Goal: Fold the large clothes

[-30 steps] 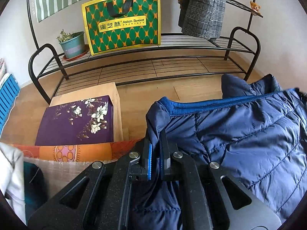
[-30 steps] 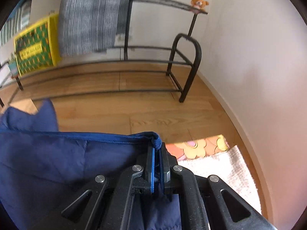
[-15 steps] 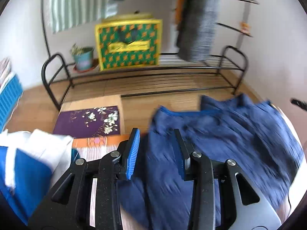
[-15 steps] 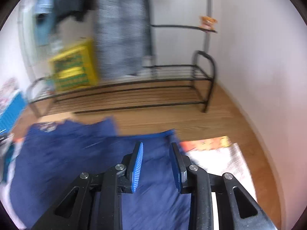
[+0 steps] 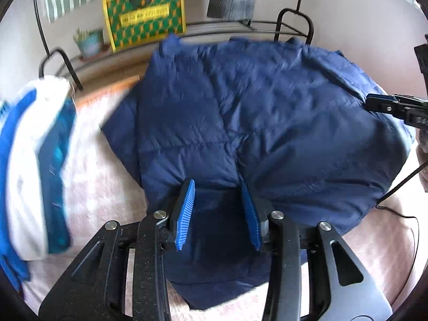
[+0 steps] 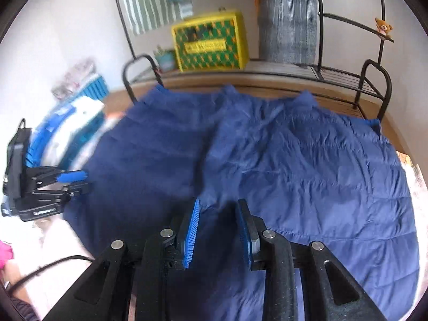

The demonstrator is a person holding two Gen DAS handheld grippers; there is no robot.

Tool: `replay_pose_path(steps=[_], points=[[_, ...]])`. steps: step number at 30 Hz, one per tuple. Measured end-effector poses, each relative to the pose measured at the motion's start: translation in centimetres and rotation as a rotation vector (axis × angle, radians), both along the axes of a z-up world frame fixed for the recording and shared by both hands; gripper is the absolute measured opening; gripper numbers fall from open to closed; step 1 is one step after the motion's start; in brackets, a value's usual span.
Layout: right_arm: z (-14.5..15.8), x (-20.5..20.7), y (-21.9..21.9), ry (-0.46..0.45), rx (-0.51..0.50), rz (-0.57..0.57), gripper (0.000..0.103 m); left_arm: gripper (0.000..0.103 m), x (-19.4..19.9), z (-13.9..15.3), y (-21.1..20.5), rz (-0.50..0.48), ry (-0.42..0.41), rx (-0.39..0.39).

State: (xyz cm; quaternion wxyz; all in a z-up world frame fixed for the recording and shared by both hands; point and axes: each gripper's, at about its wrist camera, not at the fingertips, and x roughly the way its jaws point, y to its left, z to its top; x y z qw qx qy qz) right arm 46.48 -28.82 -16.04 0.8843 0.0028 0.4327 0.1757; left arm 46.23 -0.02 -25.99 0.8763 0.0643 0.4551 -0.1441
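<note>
A navy quilted jacket (image 5: 267,107) lies spread out on a pale pink cover (image 5: 101,187), its far edge toward the rack. My left gripper (image 5: 216,187) hovers over the jacket's near edge; its jaws are opening, and nothing is pinched between the blue pads. From the right wrist the jacket (image 6: 294,160) fills the middle, and my right gripper (image 6: 218,204) stands open above its near part, gripping nothing. Each gripper shows in the other's view: the right gripper (image 5: 385,104) at the jacket's right side, the left gripper (image 6: 72,179) at its left side.
A heap of white and blue clothes (image 5: 34,147) lies left of the jacket. Behind stands a black metal rack (image 6: 374,80) with a yellow-green bag (image 5: 144,13) and a potted plant (image 5: 89,42). A grey checked garment (image 6: 289,18) hangs above. A black cable (image 5: 401,182) trails at right.
Both grippers have let go of the jacket's blue-trimmed edge, opened, and drawn back toward me. The jacket, held up before, now lies spread on the cover.
</note>
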Motion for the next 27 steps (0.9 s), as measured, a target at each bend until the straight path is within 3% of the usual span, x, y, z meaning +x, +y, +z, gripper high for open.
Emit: replay_pose_path(steps=[2, 4, 8, 11, 13, 15, 17, 20, 22, 27], points=[[-2.5, 1.3, -0.6, 0.049, -0.014, -0.068, 0.026, 0.04, -0.4, -0.2, -0.1, 0.006, -0.022, 0.001], [-3.6, 2.1, -2.5, 0.084, 0.085, -0.133, 0.023, 0.04, -0.8, 0.0, -0.8, -0.014, -0.034, 0.047], [-2.2, 0.0, -5.5, 0.073, 0.198, -0.188, 0.025, 0.04, -1.2, 2.2, -0.7, -0.032, -0.048, 0.06], [-0.4, -3.9, -8.4, 0.05, 0.292, -0.228, 0.032, 0.04, -1.4, 5.5, -1.1, -0.027, -0.093, -0.009], [0.5, -6.5, -10.6, 0.036, 0.318, -0.282, 0.046, 0.04, -0.8, 7.8, -2.3, -0.04, -0.118, -0.047], [1.0, -8.2, -13.0, 0.029, 0.342, -0.348, 0.06, 0.04, -0.4, 9.6, -4.9, -0.073, -0.164, -0.042], [0.8, -10.2, -15.3, 0.033, 0.332, -0.429, 0.064, 0.04, 0.3, 10.5, -7.4, -0.107, -0.197, -0.025], [-0.2, -12.0, -17.9, 0.074, 0.291, -0.531, 0.068, 0.04, 2.3, 10.4, -11.2, -0.139, -0.178, -0.045], [-1.4, -12.6, -19.2, 0.104, 0.303, -0.589, 0.079, 0.04, 3.9, 9.6, -13.5, -0.155, -0.162, -0.04], [-4.6, -11.8, -21.9, 0.156, 0.453, -0.667, 0.079, 0.04, 8.1, 6.4, -18.1, -0.159, -0.105, 0.01]])
